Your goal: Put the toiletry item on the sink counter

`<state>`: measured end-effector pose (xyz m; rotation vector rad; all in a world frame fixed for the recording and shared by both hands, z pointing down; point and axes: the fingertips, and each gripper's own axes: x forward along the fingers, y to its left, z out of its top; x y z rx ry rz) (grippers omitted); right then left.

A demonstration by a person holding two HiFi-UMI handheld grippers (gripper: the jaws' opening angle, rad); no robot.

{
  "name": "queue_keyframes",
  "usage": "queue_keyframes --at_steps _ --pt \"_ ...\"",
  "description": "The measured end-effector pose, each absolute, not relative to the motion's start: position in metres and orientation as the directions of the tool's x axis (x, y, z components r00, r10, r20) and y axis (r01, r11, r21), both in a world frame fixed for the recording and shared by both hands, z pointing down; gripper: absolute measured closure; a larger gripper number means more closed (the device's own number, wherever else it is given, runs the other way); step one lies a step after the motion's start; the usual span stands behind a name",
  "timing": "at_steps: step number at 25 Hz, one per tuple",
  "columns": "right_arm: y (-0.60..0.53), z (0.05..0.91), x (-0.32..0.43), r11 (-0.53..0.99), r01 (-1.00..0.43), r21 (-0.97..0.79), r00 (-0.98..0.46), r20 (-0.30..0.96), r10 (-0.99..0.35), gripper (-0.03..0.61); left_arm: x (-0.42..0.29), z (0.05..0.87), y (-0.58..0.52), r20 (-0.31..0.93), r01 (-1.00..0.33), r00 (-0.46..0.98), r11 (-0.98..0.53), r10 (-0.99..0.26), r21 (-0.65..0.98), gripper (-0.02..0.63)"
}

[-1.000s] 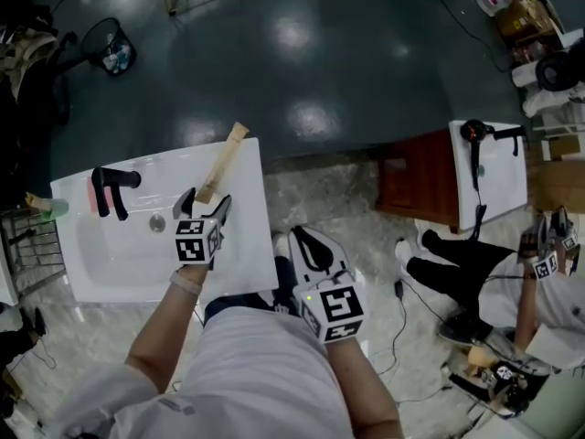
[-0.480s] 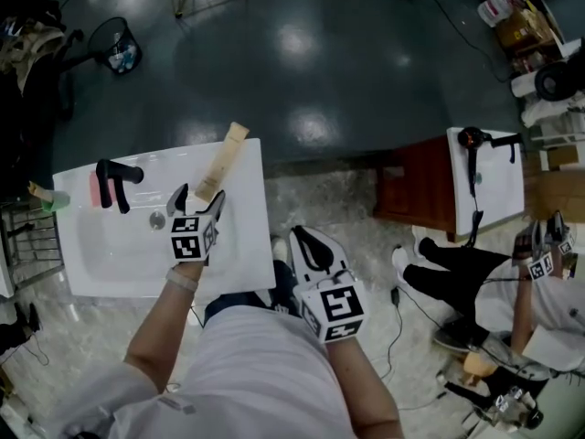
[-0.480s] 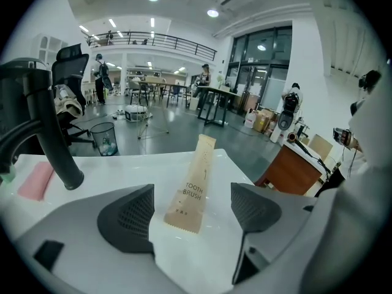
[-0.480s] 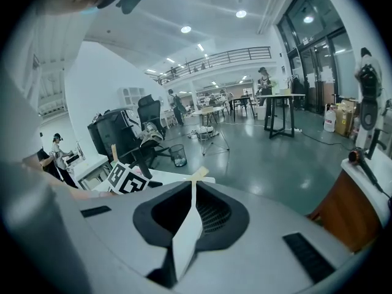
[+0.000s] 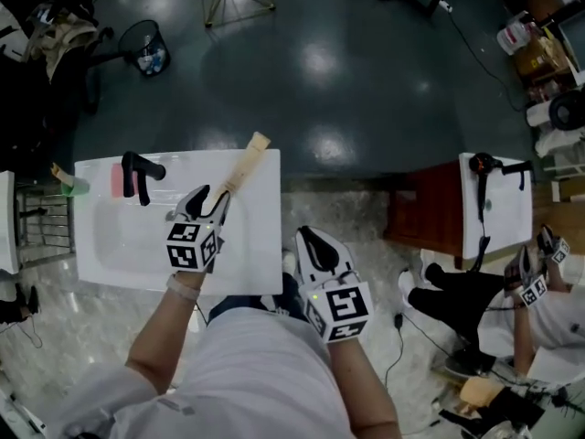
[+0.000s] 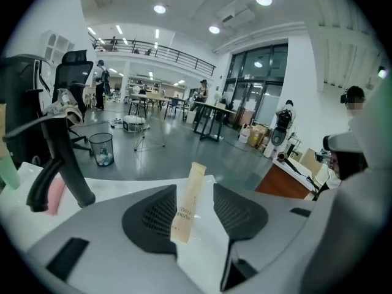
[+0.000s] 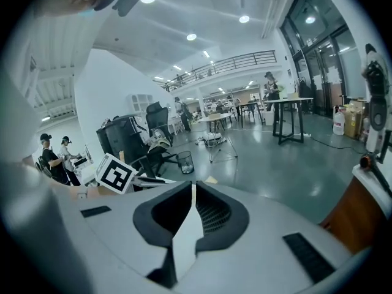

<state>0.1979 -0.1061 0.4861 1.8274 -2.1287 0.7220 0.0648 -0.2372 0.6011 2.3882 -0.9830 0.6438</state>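
The toiletry item is a long beige toothbrush box [image 5: 242,167]. It lies on the right rim of the white sink counter [image 5: 256,254], its far end reaching the back edge. My left gripper [image 5: 210,199] hovers just above the box's near end. Its jaws have just been closing. In the left gripper view the box [image 6: 187,204] shows between the pads, close to the left one, with a clear gap to the right one, so it is not pinched. My right gripper [image 5: 315,238] hangs off the counter's right edge over the floor; in its own view my right gripper [image 7: 193,185] is shut and empty.
A black faucet [image 5: 139,172] stands at the basin's back left, with a pink item [image 5: 117,181] and a green item [image 5: 73,187] beside it. A second white sink [image 5: 498,208] with a hair dryer sits on a brown cabinet [image 5: 425,204] at the right. Another person [image 5: 539,309] sits there.
My left gripper has lifted away from the counter and its jaws have narrowed. The toothbrush box has stayed where it lay on the rim. The right gripper has risen slightly.
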Motion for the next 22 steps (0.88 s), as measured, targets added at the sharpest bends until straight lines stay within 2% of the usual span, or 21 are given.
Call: queue_keyframes --at_steps 5,6,12,22 --pt "-0.114 0.474 0.183 0.151 -0.963 -0.225 -0.240 0.452 -0.859 0.546 0.047 0.564 -0.229 0.550 -0.751 0.625 -0.620 -0.555 0.227 0.570" --pt "-0.116 0.472 0.179 0.166 -0.959 -0.231 -0.256 0.443 -0.859 0.546 0.043 0.556 -0.226 0.543 -0.752 0.625 -0.619 -0.561 0.225 0.585" --pt "-0.126 0.461 0.157 0.255 -0.935 -0.248 -0.338 0.401 -0.851 0.548 0.027 0.512 -0.206 0.455 -0.709 0.698 -0.624 -0.553 0.329 0.597" --pt "-0.140 0.435 0.110 0.403 -0.880 -0.253 -0.470 0.331 -0.818 0.548 -0.015 0.452 -0.170 0.396 -0.721 0.692 -0.604 -0.604 0.339 0.597"
